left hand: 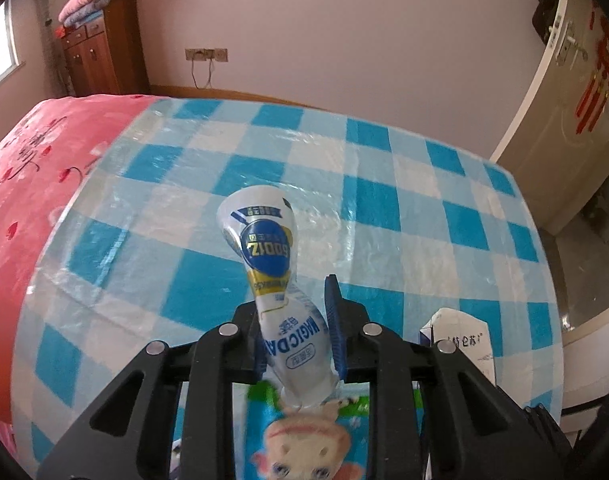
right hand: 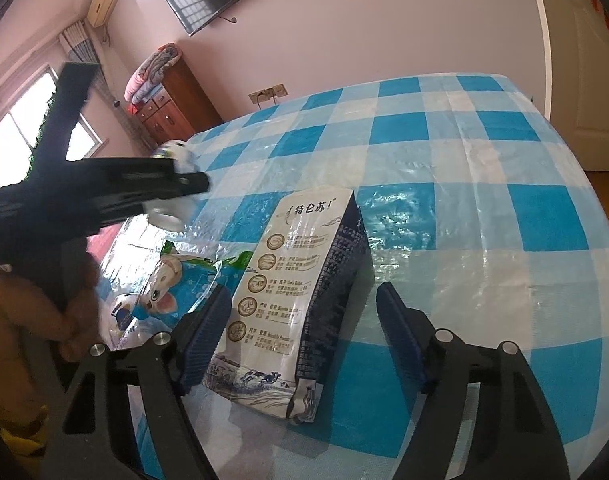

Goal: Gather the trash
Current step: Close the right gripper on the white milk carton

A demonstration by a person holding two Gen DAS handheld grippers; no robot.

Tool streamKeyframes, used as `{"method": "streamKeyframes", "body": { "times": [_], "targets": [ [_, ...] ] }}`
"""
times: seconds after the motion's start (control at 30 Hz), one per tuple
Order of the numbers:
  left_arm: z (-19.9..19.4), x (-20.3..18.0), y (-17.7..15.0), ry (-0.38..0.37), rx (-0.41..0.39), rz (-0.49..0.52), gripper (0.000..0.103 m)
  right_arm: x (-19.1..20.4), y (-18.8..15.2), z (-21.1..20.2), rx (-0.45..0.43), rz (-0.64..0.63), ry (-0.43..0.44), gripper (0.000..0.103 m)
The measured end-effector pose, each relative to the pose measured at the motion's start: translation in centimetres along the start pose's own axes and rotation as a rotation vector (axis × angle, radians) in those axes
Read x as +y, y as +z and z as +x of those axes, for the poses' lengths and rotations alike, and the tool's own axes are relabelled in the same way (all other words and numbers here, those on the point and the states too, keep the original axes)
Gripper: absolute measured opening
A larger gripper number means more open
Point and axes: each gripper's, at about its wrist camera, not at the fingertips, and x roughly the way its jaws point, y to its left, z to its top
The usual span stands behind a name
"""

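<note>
Two jaws differ: left gripper (left hand: pixel 298 334) pinches a crumpled white-and-blue pouch (left hand: pixel 270 256); right gripper (right hand: pixel 300 336) gapes around a flattened milk carton (right hand: pixel 300 292).

Both the left gripper (left hand: pixel 298 344) and the right gripper (right hand: pixel 300 332) are showing black plastic linkage arms dotted with round silver pins and ending in ribbed blue pads (right hand: pixel 400 332), while a yellow sleeve (right hand: pixel 8 432) is showing beside the right gripper.

pouch (left hand: pixel 278 280): "MAGIC DA…", upside down | milk carton (right hand: pixel 292 280): "特仑苏" | door (left hand: pixel 576 92): red paper character, unreadable
</note>
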Motion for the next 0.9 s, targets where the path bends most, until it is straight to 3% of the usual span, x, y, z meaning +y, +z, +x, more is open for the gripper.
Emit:
{"method": "streamKeyframes", "body": {
  "times": [0.5,0.77,0.9],
  "targets": [
    [-6.9,3.4,-4.1,-0.028,-0.043,0.017,0.026,1.5,-0.2,0.5,0.027,-0.076,-0.059,0.082],
    [-8.0,4.9,-6.0,-0.089,-0.077,0.053,0.026,2.9,-0.5,1.0,0.047,-0.142,-0.142,0.084],
    [-8.1,6.0,-6.9,-0.112,-0.080,0.053,0.026,4.0,-0.8,1.5,0.060,-0.194,-0.226,0.077]
  ]
}}
